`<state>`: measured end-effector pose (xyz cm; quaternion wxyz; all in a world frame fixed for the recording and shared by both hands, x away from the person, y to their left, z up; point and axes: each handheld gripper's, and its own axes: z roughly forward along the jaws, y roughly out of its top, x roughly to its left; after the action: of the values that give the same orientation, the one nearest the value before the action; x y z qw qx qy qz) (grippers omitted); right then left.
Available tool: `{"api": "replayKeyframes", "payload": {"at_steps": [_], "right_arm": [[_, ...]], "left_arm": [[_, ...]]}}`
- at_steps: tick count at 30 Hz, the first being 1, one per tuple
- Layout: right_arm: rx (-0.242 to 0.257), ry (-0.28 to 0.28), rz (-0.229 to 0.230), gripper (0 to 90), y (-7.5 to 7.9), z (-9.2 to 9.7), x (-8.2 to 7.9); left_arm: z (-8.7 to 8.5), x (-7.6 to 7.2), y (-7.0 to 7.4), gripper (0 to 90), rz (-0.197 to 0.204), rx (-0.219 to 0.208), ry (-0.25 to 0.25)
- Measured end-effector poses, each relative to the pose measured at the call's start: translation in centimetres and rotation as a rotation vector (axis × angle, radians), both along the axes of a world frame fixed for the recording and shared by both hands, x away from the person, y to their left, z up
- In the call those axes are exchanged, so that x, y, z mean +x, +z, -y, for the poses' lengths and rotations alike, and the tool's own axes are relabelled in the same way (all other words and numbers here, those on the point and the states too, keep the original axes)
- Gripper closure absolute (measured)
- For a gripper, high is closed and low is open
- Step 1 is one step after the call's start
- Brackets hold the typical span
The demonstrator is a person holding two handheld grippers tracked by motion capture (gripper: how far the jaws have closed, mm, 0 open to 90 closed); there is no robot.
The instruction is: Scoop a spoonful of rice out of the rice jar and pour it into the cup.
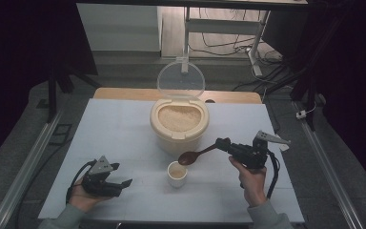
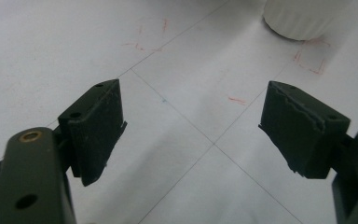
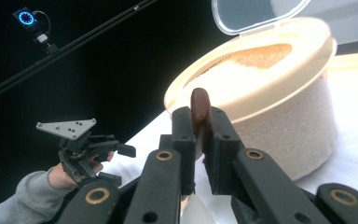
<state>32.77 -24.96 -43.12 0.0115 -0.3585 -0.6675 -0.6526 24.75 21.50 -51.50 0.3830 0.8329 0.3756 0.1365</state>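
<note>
1. Right gripper: jaws clamped on brown spoon handle; bowl of spoon just above small cup, in front of the open rice container.
2. Left gripper: jaws apart, empty, on bench left of cup.
3. Advice: tip spoon slowly over cup centre (rice scatters easily); keep handle from twisting.

A: Spoon finish?
B: Dark brown, smooth, slight sheen. Looked like wood or plastic, couldn't tell.
A: Container?
B: Cream plastic, matt, with a faintly textured wall. Its lid was clear glossy plastic. The grain inside looked rough.
A: Cup?
B: White, smooth, ribbed outside.
A: Bench?
B: Covered in a matt white paper-like sheet with thin ruled lines and red marks.
A: Left gripper jaws?
B: Matt black pads, edges frayed and rough. Brass-coloured rivets.
</note>
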Motion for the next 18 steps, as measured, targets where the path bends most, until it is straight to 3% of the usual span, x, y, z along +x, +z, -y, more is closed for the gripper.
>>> {"api": "replayKeyframes", "payload": {"at_steps": [8, 18], "right_arm": [[-0.04, -0.022, 0.033, 82.7, 1.3, 1.4, -0.4], [-0.065, -0.031, 0.025, 82.7, 2.1, 2.6, -0.6]], "left_arm": [[0.0, 0.1, 0.0, 20.7, -0.002, 0.0, 0.0], [0.0, 0.1, 0.0, 20.7, -0.002, 0.0, 0.001]]}}
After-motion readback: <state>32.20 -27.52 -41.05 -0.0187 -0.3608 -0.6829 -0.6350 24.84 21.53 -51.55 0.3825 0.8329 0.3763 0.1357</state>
